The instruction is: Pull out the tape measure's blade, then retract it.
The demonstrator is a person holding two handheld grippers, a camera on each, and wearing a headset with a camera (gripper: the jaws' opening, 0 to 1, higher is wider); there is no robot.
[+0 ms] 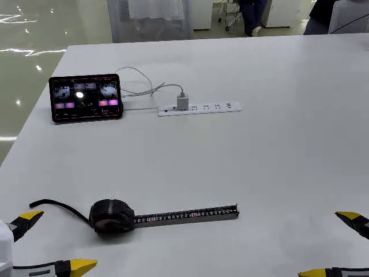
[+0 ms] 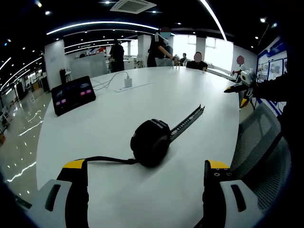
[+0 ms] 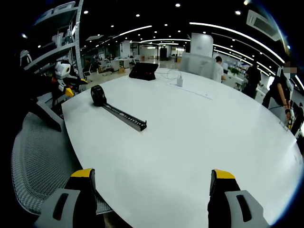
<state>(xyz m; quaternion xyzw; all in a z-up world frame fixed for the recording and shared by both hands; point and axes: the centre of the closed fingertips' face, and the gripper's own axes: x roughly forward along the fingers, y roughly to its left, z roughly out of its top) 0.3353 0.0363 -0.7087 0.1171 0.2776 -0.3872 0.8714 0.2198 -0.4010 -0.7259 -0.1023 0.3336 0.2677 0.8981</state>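
A black tape measure (image 1: 111, 216) lies on the white table (image 1: 230, 156) near its front edge, with a black wrist strap (image 1: 55, 203) trailing to the left. Its blade (image 1: 187, 215) is pulled out to the right and rests flat on the table. My left gripper (image 1: 52, 242) stands open just left of the case, yellow-tipped jaws wide apart; in the left gripper view the tape measure (image 2: 150, 141) lies ahead between the jaws of that gripper (image 2: 145, 168). My right gripper (image 1: 340, 245) is open at the far right, well away from the blade's end (image 3: 140, 125). Nothing is held by the right gripper (image 3: 149, 178).
A tablet with a lit screen (image 1: 86, 97) stands at the back left, wired to a white power strip (image 1: 199, 108) with a charger. A mesh chair (image 3: 42, 161) sits by the table's edge. Several people stand beyond the table's far side.
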